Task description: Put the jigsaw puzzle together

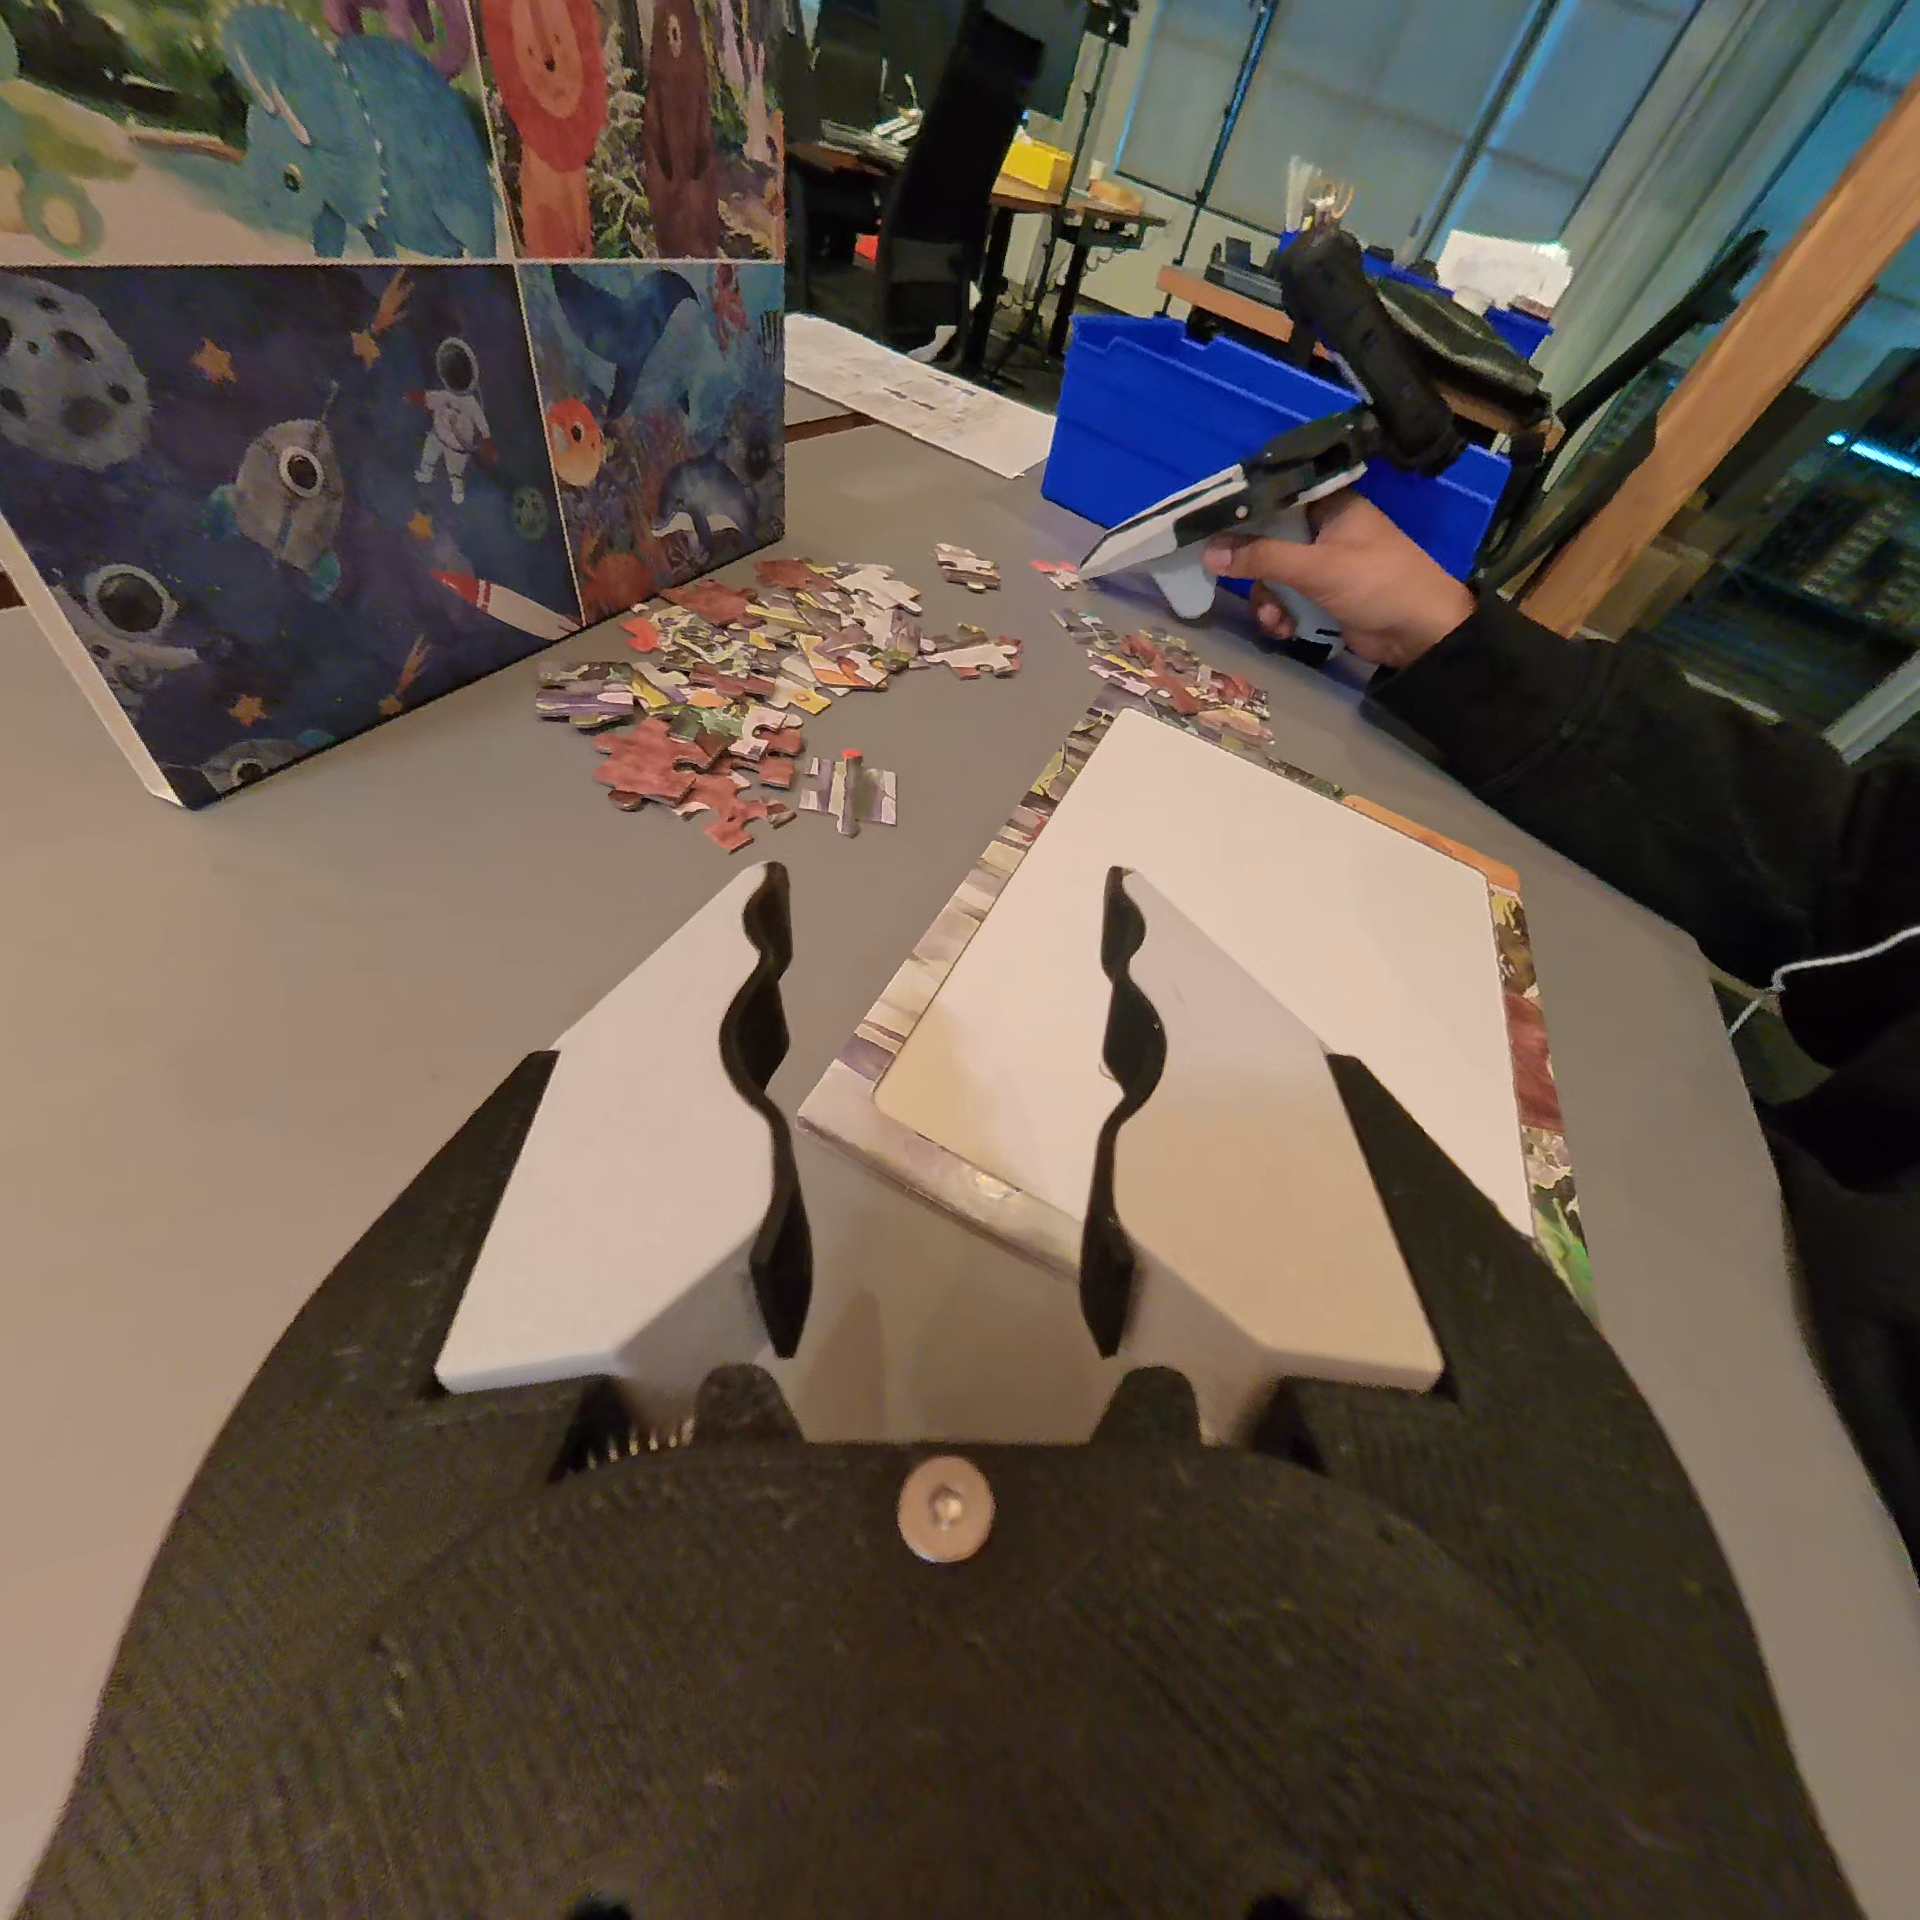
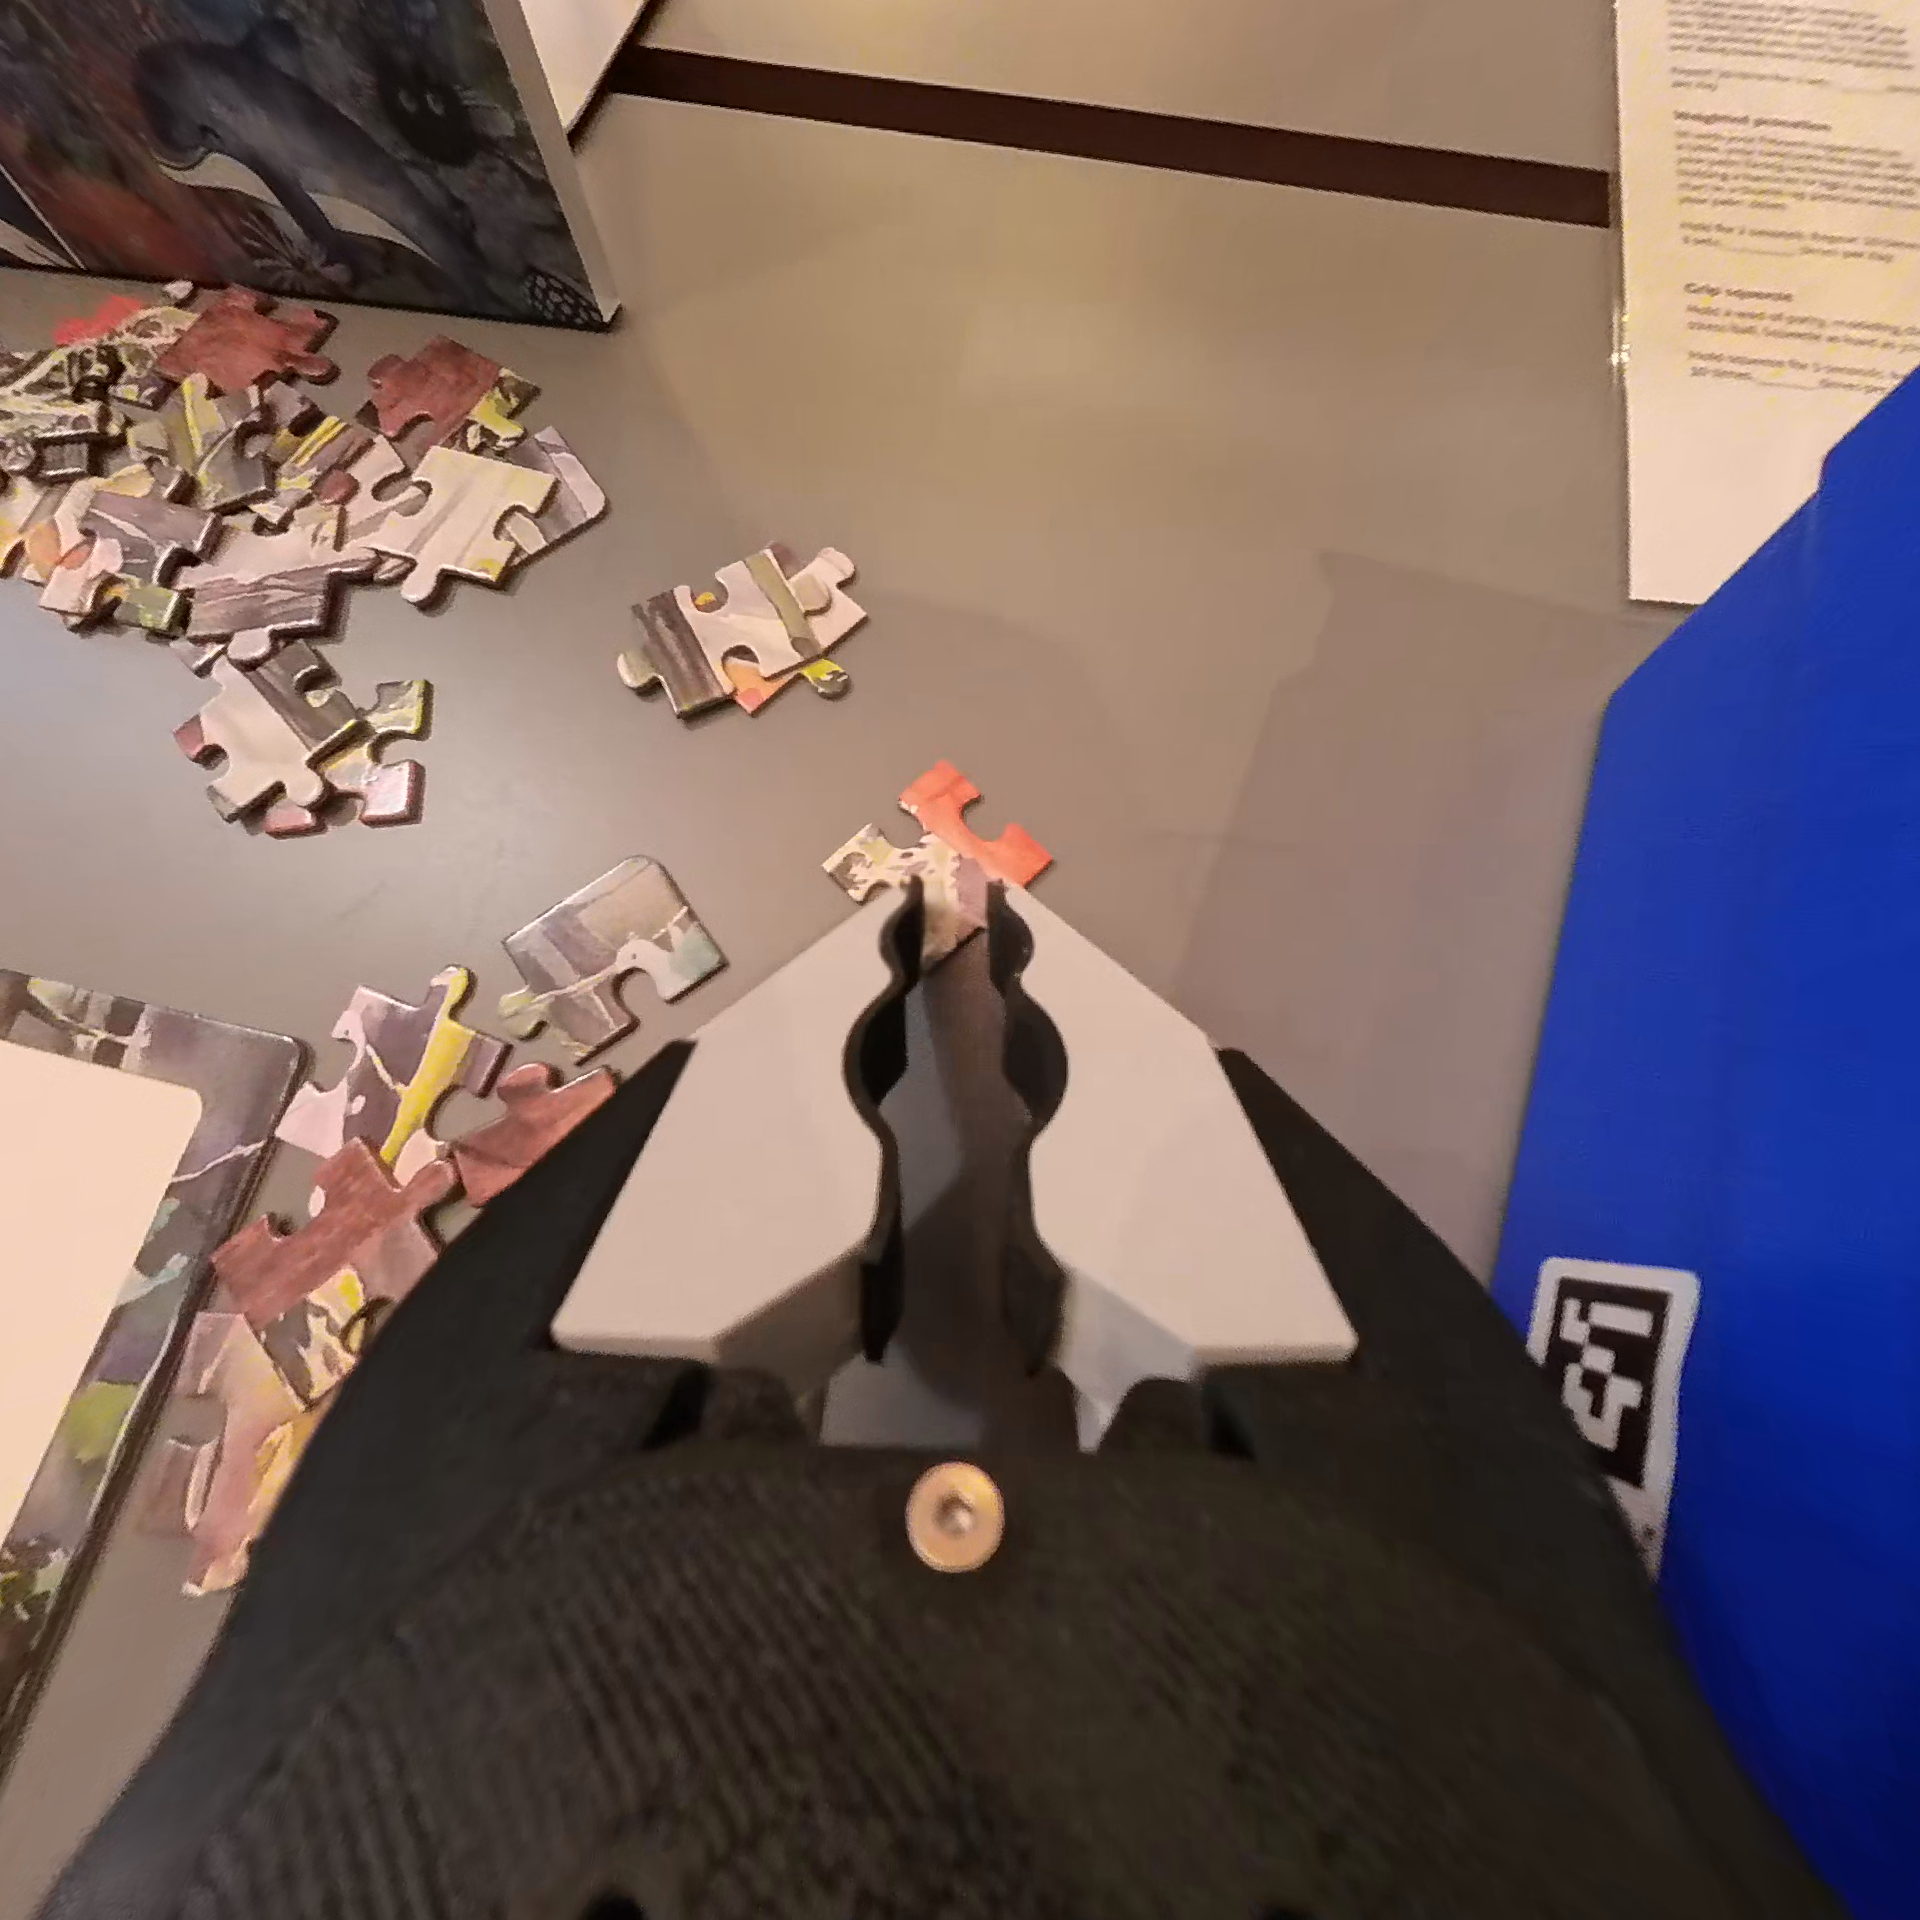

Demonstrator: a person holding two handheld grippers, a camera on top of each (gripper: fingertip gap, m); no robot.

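A white puzzle tray (image 1: 1247,935) with a printed border lies on the grey table; its corner shows in the right wrist view (image 2: 125,1143). Loose puzzle pieces (image 1: 758,675) lie in a pile beyond it, and more lie by the tray's far corner (image 1: 1184,675). My left gripper (image 1: 945,883) is open and empty, hovering over the tray's near-left edge. My right gripper (image 2: 951,894) is shut on a red and white puzzle piece (image 2: 940,842) near the table surface. It also shows in the left wrist view (image 1: 1091,566), held by a hand beside the blue bin.
A large illustrated puzzle box (image 1: 343,468) stands at the back left. A blue plastic bin (image 2: 1714,1039) stands close to the right of my right gripper. A printed paper sheet (image 2: 1766,260) lies beyond it. A dark sleeve (image 1: 1662,779) reaches over the table's right side. One gripper's finger ends stand about 40 cm off the other's.
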